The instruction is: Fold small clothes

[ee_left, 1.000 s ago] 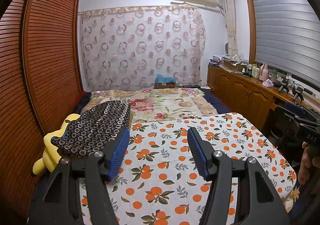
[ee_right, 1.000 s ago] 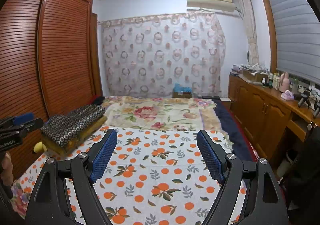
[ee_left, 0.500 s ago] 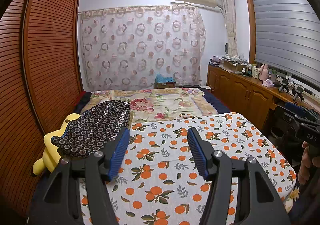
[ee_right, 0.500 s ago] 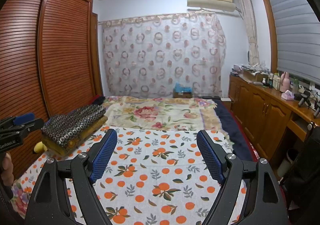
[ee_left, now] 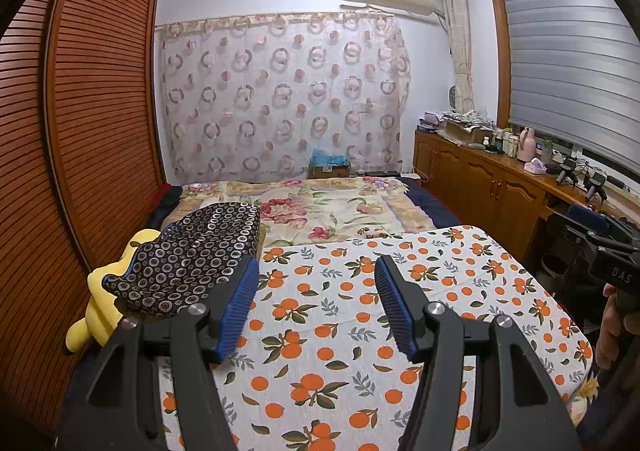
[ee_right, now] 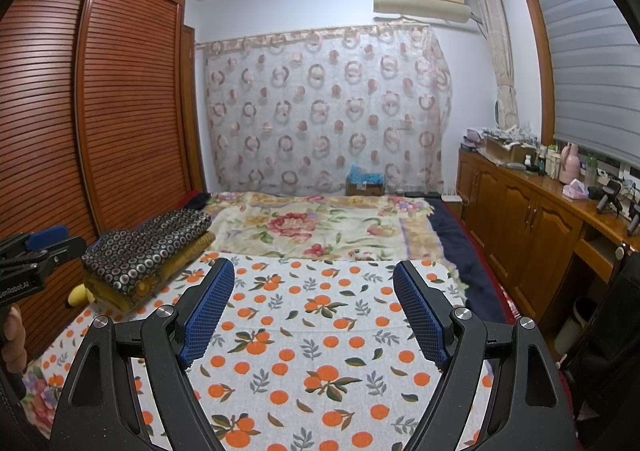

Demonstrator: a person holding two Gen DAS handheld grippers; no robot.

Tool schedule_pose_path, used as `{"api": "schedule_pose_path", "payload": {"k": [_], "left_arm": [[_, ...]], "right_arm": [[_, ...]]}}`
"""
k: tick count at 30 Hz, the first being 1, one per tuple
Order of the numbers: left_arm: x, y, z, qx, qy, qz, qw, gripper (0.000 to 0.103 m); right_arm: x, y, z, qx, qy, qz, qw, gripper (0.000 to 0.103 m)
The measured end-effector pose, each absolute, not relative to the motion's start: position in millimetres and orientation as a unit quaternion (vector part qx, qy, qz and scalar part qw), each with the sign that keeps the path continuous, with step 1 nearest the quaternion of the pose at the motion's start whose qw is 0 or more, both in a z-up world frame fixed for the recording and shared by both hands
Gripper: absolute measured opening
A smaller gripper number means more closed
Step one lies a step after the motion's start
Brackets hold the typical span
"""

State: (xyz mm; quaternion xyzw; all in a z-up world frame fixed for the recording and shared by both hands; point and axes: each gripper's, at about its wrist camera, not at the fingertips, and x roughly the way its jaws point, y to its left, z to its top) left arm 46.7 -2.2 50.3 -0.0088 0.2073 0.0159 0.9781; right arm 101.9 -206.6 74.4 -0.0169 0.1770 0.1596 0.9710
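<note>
A folded dark garment with a ring pattern [ee_left: 192,255] lies on a small stack at the left side of the bed; in the right wrist view [ee_right: 148,247] it tops a mustard-yellow folded piece [ee_right: 176,263]. A white cloth with orange-fruit print [ee_left: 360,315] covers the near bed, also in the right wrist view [ee_right: 320,351]. My left gripper [ee_left: 316,305] is open and empty, held above the cloth just right of the stack. My right gripper [ee_right: 312,311] is open and empty above the cloth's middle.
A yellow plush toy [ee_left: 100,303] sits left of the stack by the slatted wardrobe [ee_left: 80,131]. A floral quilt [ee_left: 320,207] covers the far bed. A wooden cabinet [ee_right: 532,227] with bottles stands at the right. A box [ee_right: 364,183] sits by the curtain.
</note>
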Motion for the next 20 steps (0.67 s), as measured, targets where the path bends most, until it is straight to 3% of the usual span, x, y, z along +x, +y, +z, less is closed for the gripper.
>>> {"api": "schedule_pose_path", "payload": {"k": [20], "left_arm": [[46.7, -2.6, 49.9, -0.009, 0.207, 0.016, 0.978, 0.06]], "right_arm": [[101.9, -208.8, 74.2, -0.017, 0.176, 0.158, 0.971, 0.084]]}}
